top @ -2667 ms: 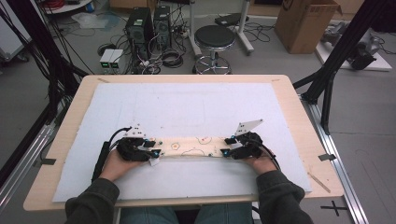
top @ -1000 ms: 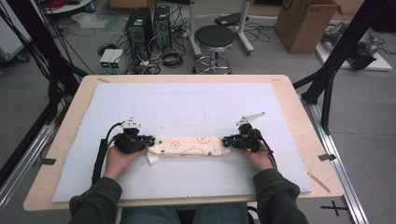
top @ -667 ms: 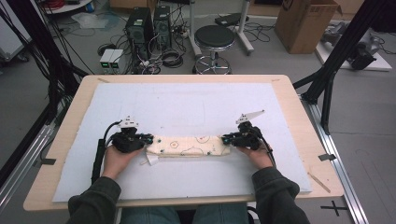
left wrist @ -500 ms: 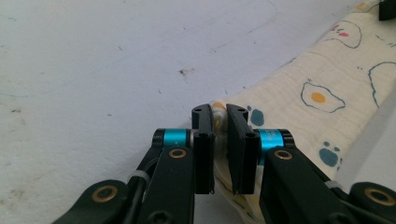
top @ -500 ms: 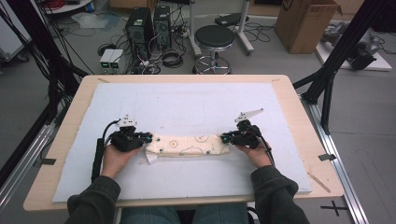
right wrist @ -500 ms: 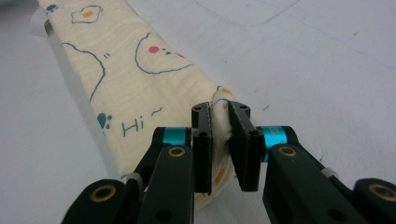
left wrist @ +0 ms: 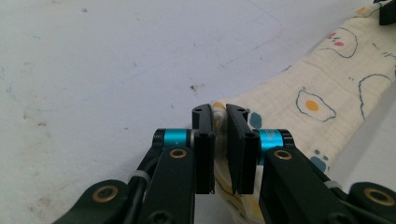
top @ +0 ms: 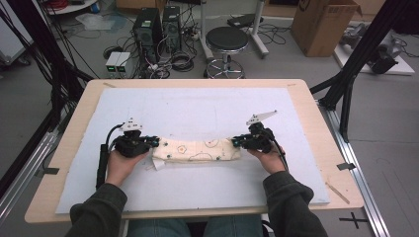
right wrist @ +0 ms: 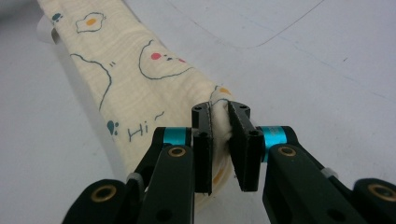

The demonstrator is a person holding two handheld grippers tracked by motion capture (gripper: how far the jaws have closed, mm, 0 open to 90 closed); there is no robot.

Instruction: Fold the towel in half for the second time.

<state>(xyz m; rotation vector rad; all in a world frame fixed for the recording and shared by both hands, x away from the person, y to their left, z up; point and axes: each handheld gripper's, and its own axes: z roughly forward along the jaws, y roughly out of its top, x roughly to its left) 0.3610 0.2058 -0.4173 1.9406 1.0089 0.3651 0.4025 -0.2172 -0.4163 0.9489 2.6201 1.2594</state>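
Note:
A folded cream cloth [top: 197,150] printed with fried eggs and bear faces lies as a long strip near the front of the white mat [top: 197,106]. My left gripper [top: 154,143] is shut on the cloth's left end [left wrist: 280,107], with a bunch of fabric pinched between its jaws [left wrist: 219,135]. At the other end of the cloth [right wrist: 140,79], my right gripper [top: 236,142] is shut on a fold of fabric [right wrist: 220,126]. The strip hangs slightly slack between both grippers, resting on the mat.
The mat covers a wooden table [top: 316,123], marked with faint drawn lines. Beyond the far edge stand a stool [top: 226,47], computer cases [top: 148,29] with cables and a cardboard box [top: 323,22]. Black frame posts [top: 356,64] flank the table.
Both grippers lowered the cloth onto the mat and moved slightly toward each other, so the strip went from stretched to a little slack. Both grips on the cloth ends stayed the same.

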